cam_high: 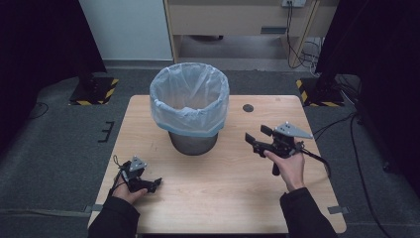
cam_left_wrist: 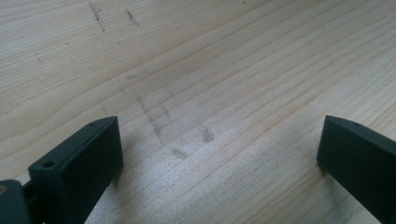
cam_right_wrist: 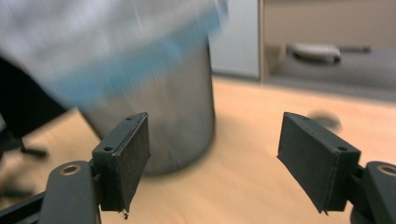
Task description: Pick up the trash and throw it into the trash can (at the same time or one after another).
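A grey mesh waste bin point(cam_high: 193, 141) lined with a pale blue plastic bag point(cam_high: 189, 98) stands upright at the middle back of the wooden table point(cam_high: 223, 198). My left gripper point(cam_high: 154, 184) rests low on the table near its front left, open, with bare wood point(cam_left_wrist: 219, 116) between its jaws. My right gripper point(cam_high: 256, 139) is held above the table to the right of the bin, open, pointing at the bin point(cam_right_wrist: 163, 121) with nothing between its jaws. The right gripper view is blurred.
A small dark round mark point(cam_high: 248, 107) lies on the table behind the right gripper. Black stands with yellow-striped bases point(cam_high: 94, 89) flank the table's far corners. Cables point(cam_high: 346, 124) trail on the floor at the right. A wooden desk point(cam_high: 237, 20) stands beyond.
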`<state>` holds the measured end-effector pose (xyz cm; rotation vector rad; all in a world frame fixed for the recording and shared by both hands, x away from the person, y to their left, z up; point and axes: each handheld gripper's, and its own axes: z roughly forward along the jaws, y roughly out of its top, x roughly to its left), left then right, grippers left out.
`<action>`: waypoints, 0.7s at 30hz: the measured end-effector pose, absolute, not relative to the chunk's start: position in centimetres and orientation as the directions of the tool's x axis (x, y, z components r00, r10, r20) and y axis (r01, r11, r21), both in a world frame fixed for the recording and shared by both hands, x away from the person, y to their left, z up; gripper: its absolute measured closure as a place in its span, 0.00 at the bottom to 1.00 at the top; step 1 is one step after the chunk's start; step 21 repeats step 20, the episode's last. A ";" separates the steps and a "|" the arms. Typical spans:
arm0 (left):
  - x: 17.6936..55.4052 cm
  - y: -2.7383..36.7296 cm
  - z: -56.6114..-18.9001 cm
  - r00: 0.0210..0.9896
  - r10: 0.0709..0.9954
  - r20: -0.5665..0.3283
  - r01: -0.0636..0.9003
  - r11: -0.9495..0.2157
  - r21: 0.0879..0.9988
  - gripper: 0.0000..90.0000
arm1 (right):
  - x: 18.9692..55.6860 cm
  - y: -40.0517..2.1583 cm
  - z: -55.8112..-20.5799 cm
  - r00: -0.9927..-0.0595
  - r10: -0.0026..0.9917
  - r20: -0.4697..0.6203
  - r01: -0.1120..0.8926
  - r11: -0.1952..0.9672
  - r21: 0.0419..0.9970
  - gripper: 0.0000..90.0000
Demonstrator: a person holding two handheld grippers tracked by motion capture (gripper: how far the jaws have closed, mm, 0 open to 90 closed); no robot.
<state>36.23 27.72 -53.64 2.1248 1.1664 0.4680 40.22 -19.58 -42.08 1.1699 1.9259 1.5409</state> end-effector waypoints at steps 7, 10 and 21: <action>36.2 27.7 -53.6 0.538 0.843 -0.004 0.607 -0.384 0.696 0.00 | 38.4 -22.1 -47.3 -0.528 0.834 0.158 0.443 0.112 0.890 0.28; 36.2 27.7 -53.6 0.538 0.843 -0.004 0.607 -0.384 0.696 0.00 | 38.3 -23.0 -49.3 -0.519 0.845 0.126 0.507 0.185 0.842 0.26; 36.2 27.8 -53.6 0.539 0.842 -0.006 0.606 -0.383 0.697 0.00 | 38.5 -25.7 -51.0 -0.469 0.882 0.039 0.565 0.266 0.781 0.21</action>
